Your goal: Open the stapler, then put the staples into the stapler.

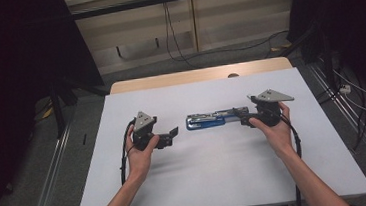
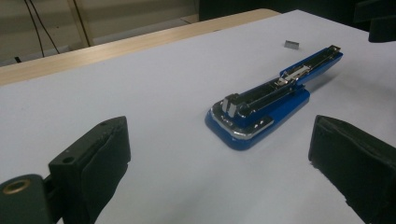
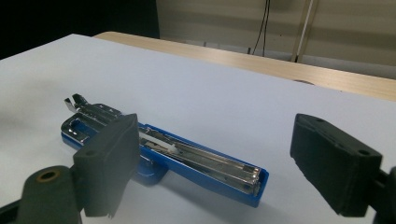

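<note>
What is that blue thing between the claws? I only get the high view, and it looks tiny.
Observer: A stapler, opened up. The left gripper view shows its metal staple track bare on top.
Operator: Is anything else lying near it?
Observer: Yes, a small strip of staples on the table, just past the stapler's far end.
Operator: Is the right claw holding it?
Observer: No. The right claw is open, with its jaws wide apart and its pads off the stapler.
</note>
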### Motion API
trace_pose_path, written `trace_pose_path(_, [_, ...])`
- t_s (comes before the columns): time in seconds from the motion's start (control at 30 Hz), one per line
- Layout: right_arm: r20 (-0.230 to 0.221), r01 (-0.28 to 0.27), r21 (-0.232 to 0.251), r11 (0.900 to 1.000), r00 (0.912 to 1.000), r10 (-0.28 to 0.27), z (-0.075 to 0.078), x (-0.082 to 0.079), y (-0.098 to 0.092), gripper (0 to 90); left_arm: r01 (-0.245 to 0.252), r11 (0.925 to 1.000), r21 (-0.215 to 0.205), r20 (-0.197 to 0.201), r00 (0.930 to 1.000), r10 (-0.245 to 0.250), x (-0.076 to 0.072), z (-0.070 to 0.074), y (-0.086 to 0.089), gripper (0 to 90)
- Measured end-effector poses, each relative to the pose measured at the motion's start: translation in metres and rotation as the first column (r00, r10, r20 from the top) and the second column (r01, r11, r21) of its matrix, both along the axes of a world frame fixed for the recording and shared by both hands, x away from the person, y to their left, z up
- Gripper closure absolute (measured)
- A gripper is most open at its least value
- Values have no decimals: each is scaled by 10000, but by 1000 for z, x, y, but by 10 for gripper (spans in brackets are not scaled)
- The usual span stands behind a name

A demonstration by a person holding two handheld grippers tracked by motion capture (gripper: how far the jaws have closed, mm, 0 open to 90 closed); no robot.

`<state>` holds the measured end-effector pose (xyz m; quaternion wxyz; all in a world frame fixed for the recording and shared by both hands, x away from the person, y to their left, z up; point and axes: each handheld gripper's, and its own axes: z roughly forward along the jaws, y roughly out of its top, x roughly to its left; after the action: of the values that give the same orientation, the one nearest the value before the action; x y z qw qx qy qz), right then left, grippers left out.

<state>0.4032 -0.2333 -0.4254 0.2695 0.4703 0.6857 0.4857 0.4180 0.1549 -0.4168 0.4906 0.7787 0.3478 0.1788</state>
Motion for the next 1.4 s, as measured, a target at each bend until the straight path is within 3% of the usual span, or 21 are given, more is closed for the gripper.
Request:
trace_pose_path(0.13, [-22,96,8,10000,10000,-96,0,0,-3,145,101,9999,-106,84,9999,-100,-8,1,6,59])
trace_pose_path(0.23, [25,149,6,9999,9999,-149,0,0,-5,140,192,9998,68,232,9995,-194,-15,2,13,59])
trace_pose_path(0.47, [20,266,-62,9996,9996,-266,0,0,-5,130,-71,9997,-231,678,9977,87,-37,5,27,59])
trace_pose_path(0.8, [-41,389,-139,9991,9992,-390,0,4,-6,143,-514,9985,-182,393,9979,521,-60,-1,52,59])
trace_pose_path(1.0, [87,619,-54,9981,9980,-619,4,5,-14,143,-219,9998,5,445,9988,219,-79,-2,56,55])
trace_pose_path(1.1, [-5,685,-66,9976,9976,-685,3,7,-17,146,-323,9995,37,452,9985,321,-81,-5,58,55])
trace_pose_path(1.13, [-109,668,-320,9973,9977,-672,3,9,-18,145,-373,9993,34,437,9984,371,-81,-6,58,55])
trace_pose_path(1.2, [-228,645,-380,9972,9976,-654,3,12,-18,145,-419,9991,31,438,9982,417,-79,-6,56,55])
trace_pose_path(1.4, [-322,572,-502,9971,9977,-588,6,21,-21,138,-209,9998,32,521,9984,207,-81,-6,51,55])
